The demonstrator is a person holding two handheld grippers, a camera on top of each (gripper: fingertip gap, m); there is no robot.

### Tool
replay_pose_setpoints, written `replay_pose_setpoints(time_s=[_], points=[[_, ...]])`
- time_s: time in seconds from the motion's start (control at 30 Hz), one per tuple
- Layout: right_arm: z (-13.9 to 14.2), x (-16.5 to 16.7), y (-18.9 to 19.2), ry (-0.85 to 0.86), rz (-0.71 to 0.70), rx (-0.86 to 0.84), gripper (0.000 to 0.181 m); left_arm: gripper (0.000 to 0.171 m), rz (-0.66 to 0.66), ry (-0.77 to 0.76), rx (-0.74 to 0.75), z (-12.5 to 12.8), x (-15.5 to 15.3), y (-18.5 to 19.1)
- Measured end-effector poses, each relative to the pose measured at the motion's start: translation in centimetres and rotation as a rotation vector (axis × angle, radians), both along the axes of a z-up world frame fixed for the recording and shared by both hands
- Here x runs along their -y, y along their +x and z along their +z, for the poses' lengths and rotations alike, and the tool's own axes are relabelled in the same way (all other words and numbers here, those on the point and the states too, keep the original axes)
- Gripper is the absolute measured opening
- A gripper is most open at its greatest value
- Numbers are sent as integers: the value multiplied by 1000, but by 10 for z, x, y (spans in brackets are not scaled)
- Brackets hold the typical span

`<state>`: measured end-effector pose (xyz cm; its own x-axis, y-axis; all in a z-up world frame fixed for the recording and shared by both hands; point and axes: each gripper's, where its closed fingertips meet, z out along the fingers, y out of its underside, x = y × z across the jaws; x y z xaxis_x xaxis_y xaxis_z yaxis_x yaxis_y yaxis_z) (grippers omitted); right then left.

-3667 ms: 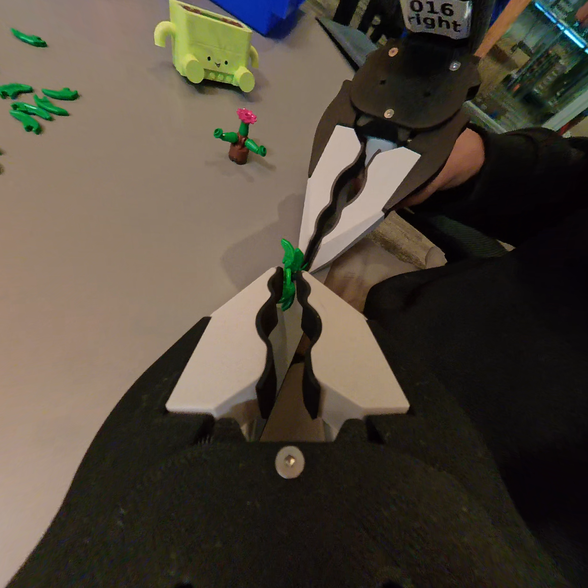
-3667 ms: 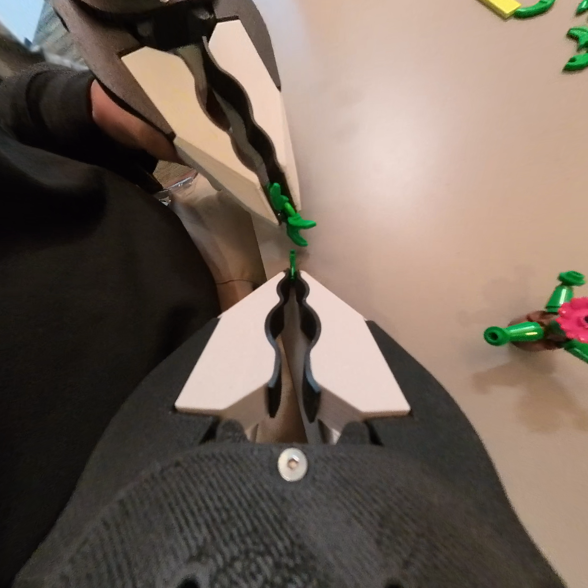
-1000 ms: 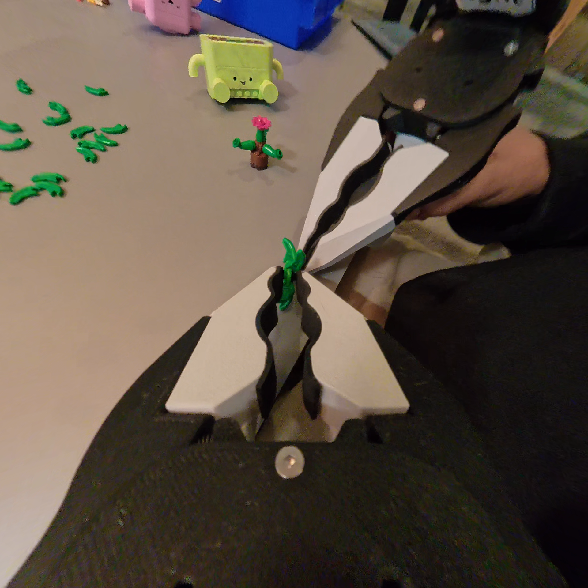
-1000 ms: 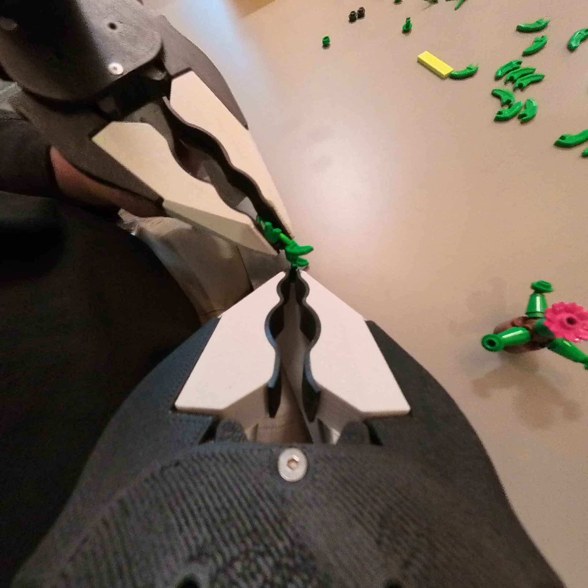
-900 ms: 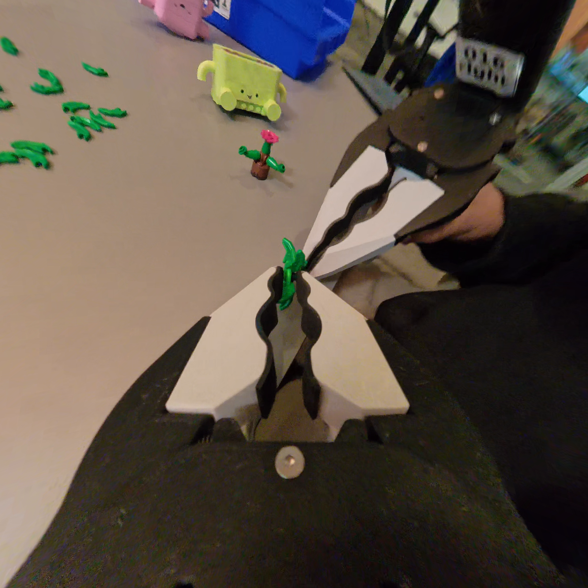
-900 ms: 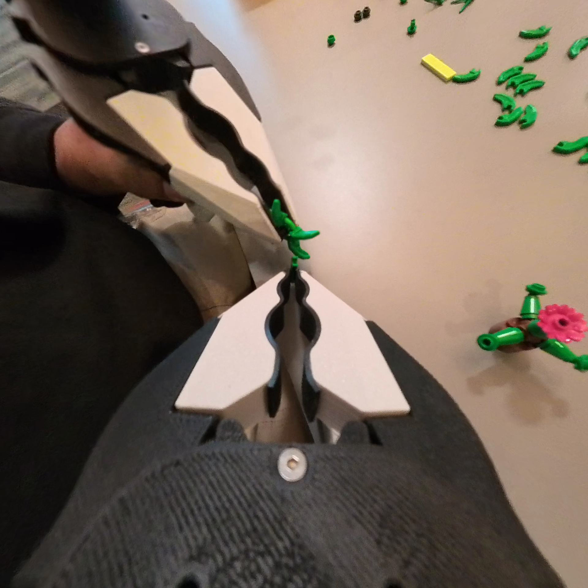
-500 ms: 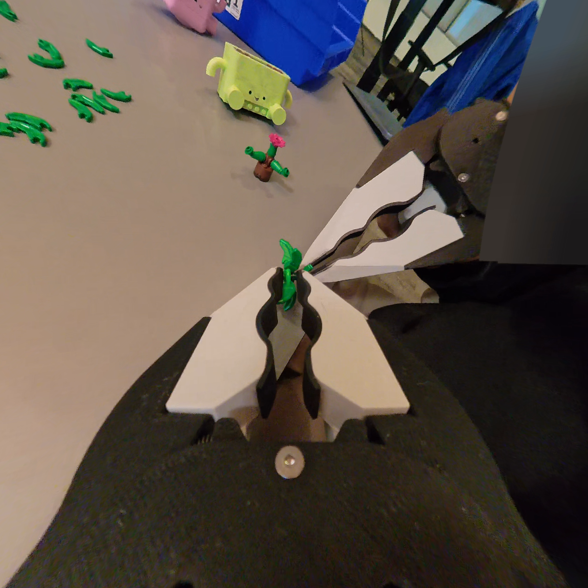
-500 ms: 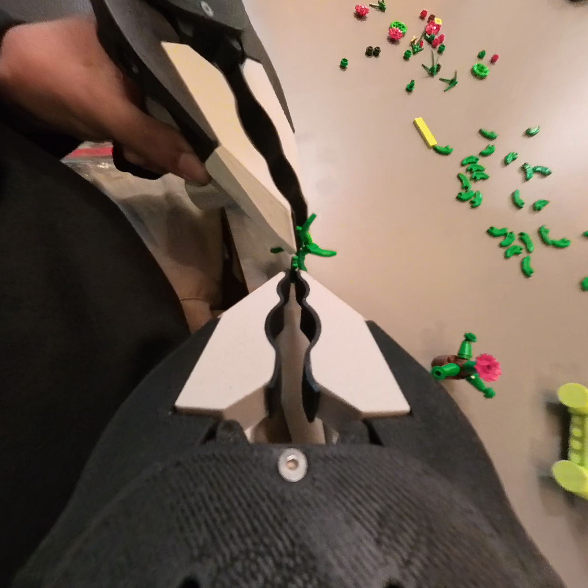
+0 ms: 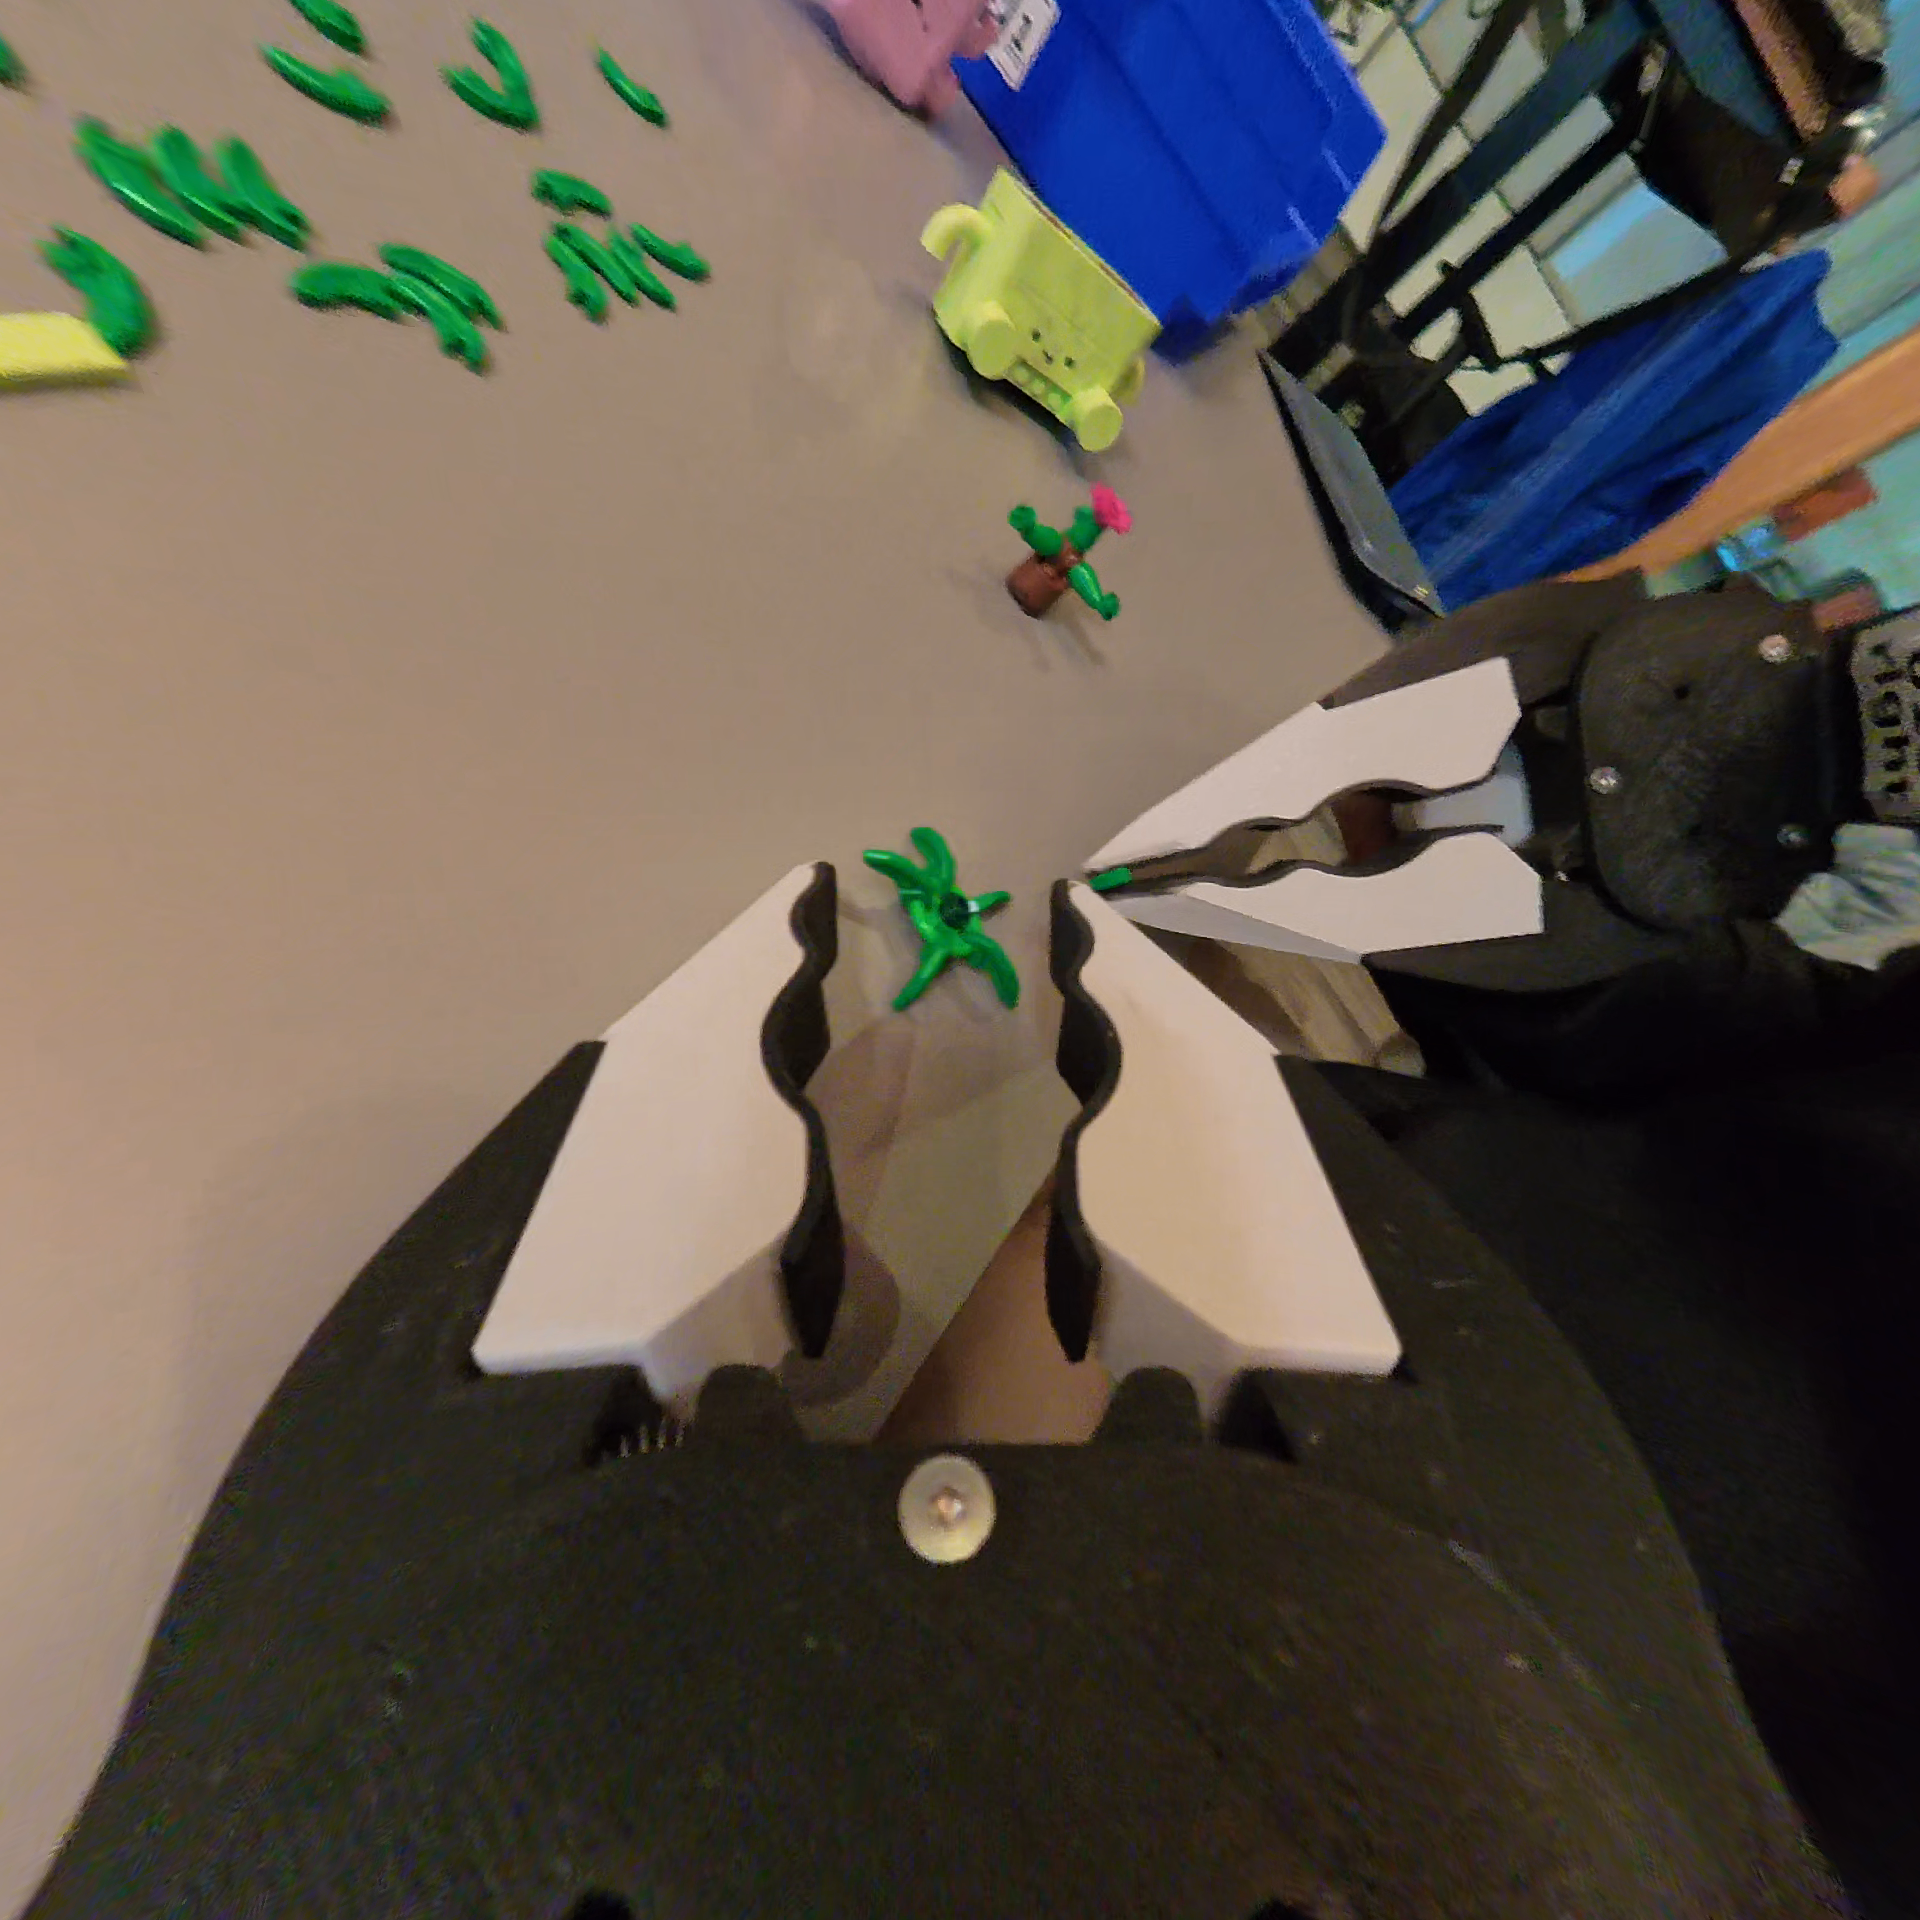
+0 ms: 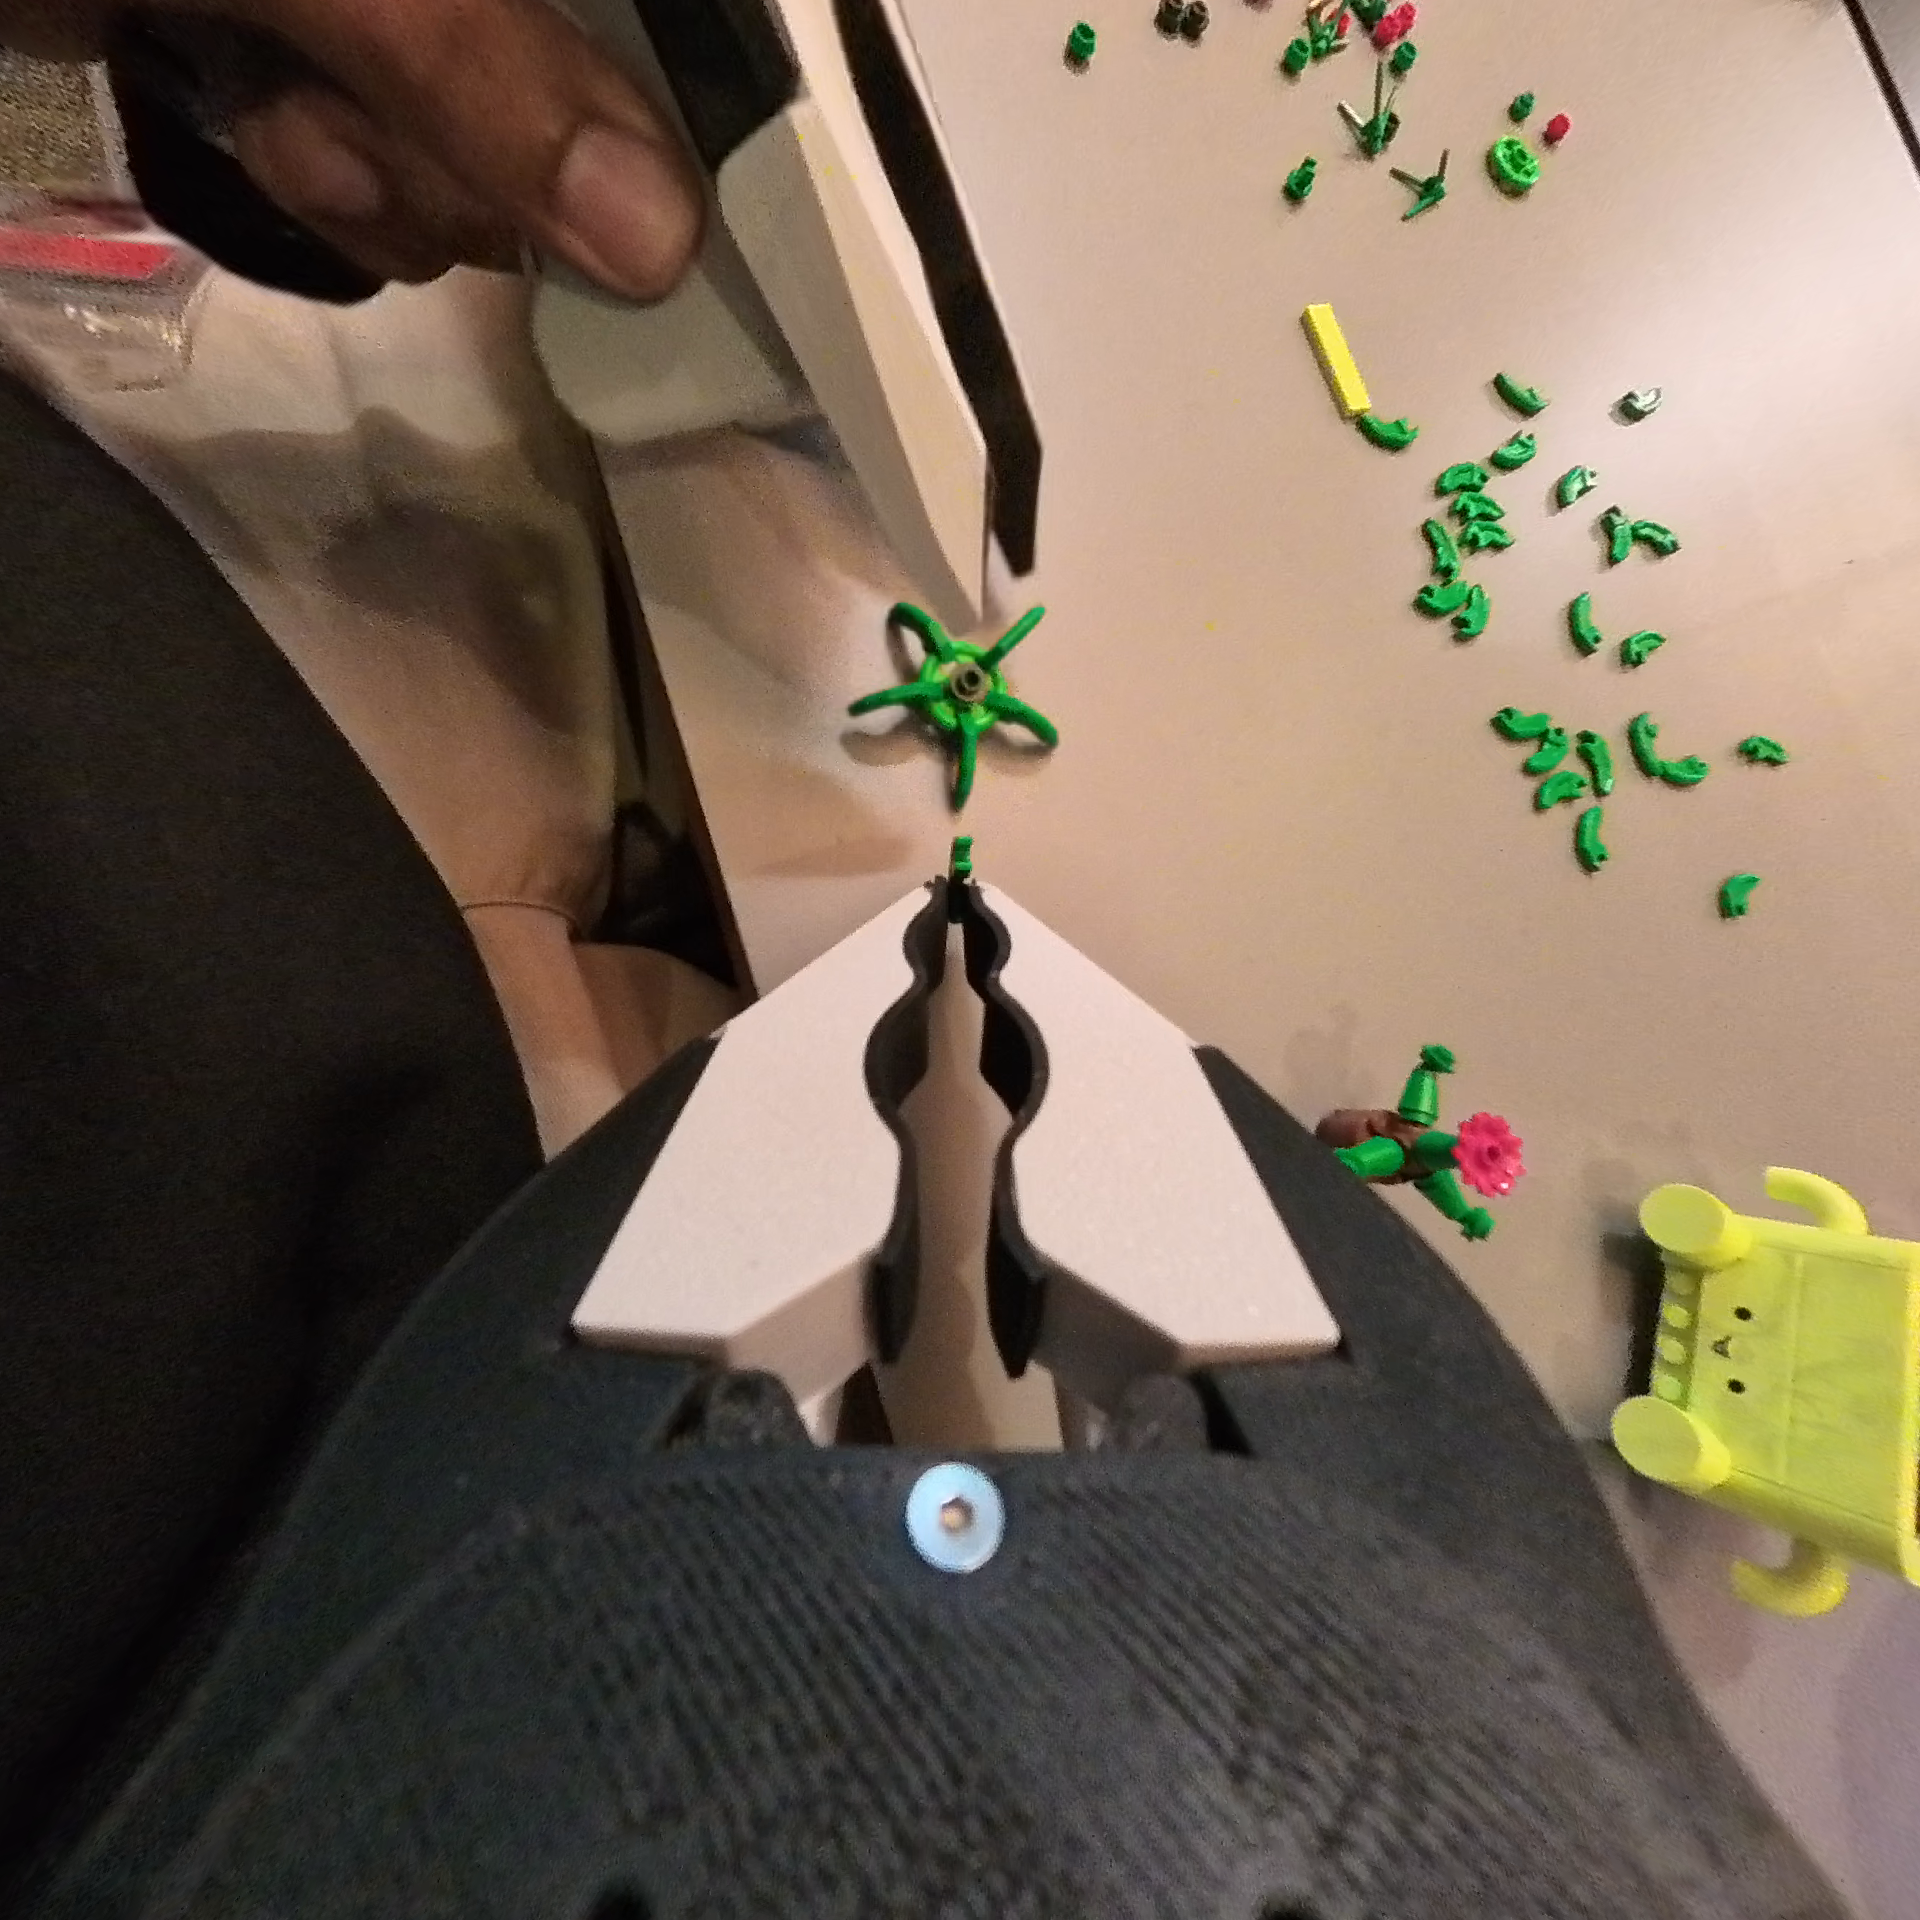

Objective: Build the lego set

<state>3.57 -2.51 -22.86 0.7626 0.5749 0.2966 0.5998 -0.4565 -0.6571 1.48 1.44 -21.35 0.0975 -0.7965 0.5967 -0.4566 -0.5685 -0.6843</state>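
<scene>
Released a moment ago, the green leaf whorl (image 9: 948, 918) now lies flat on the desk (image 9: 520, 675) near its front edge, between the left gripper (image 9: 940, 904)'s parted jaws. The right gripper (image 10: 957, 896) stays clenched on a small green stem (image 10: 962, 854), aimed at the whorl's hub, probably to plug it in. Farther toward the desk's far edge stand a flowered cactus (image 9: 1065, 556) and a lime pot (image 9: 1044, 312).
</scene>
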Motion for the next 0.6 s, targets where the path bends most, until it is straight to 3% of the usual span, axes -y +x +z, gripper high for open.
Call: replay_pose_setpoints(time_s=[0.1,0.13,0.2,0.33,0.6], points=[[3,-1,1,11,1,-7,1,48,67,57,24,9,-16,-5],[5,-1,1,18,3,-9,1,46,60,72,61,17,-15,-5],[10,-3,0,39,6,-17,1,24,-33,55,119,30,4,-3],[25,-6,-10,119,50,-25,1,23,-149,-56,149,31,37,9],[42,-9,-16,276,98,146,1,6,-140,-158,235,40,40,10]])
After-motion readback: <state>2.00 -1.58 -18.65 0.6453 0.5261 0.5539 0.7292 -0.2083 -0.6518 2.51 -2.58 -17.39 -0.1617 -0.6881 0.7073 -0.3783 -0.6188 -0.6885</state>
